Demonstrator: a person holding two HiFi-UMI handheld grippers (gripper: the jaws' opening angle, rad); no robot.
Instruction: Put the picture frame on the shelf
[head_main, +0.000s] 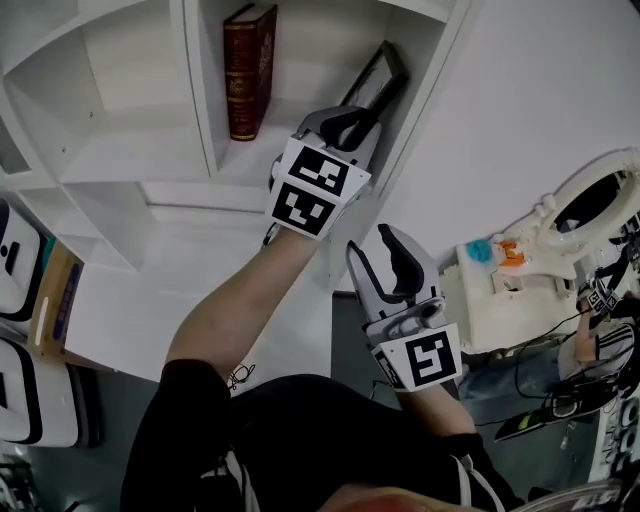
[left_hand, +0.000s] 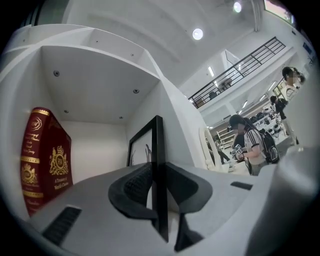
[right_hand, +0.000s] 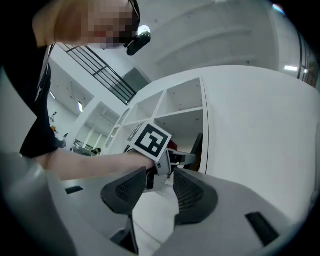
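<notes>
Left gripper view: the picture frame (left_hand: 157, 142) was seen edge-on and upright, clenched between both pads of the left tool (left_hand: 159, 171). It was held inside a compartment of the white shelf (left_hand: 100, 85), near the right side wall. The red book (left_hand: 46, 162) stood at the left of the same compartment, well apart. Whether the frame's bottom edge was touching the shelf board could not be told from any view. The same grip was borne out in the head view. The right tool (right_hand: 159, 175) was seen released, jaws apart with nothing between them. It was held outside the shelf, apart from the frame.

Step judged: placing, late in the task, frame not yet let go. To do it well:
- The frame should be lowered until its bottom edge is borne by the board.
- It should then be leaned slightly against the side or back wall, so it is not left balancing on edge.
- The grip should be eased off only once the weight is taken by the shelf.
- The left tool should then be drawn straight back along the frame's plane, so no pad drags it over.
- The book side should be avoided, and the right tool could be left clear.
</notes>
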